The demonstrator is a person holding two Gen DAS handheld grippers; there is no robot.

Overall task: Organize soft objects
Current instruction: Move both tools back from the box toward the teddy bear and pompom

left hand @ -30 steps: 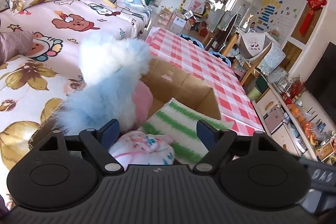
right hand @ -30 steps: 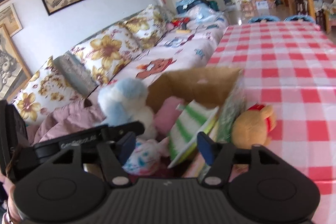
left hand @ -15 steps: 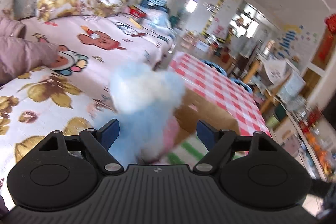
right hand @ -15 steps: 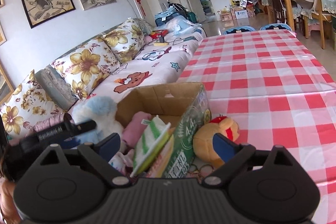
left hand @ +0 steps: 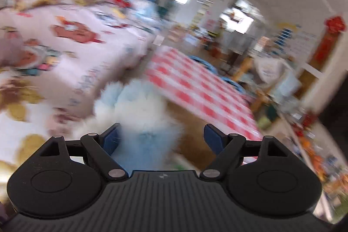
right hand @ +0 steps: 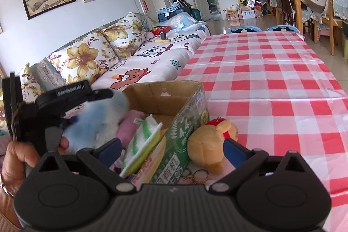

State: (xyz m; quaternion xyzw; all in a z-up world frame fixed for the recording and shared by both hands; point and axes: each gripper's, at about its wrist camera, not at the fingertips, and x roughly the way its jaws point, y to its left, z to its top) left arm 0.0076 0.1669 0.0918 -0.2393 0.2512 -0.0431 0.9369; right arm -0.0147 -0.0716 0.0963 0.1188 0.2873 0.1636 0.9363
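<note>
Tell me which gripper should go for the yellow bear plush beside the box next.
Right. The right gripper is open, and the yellow bear plush lies on the table just inside its right finger, outside the cardboard box. The left gripper is at the fluffy blue plush on the box's far side.

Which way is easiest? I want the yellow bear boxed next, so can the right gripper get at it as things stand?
Probably yes. The yellow bear lies outside the cardboard box on the checked tablecloth, just ahead of the open right gripper, nearest its right finger, with nothing covering it.
</note>
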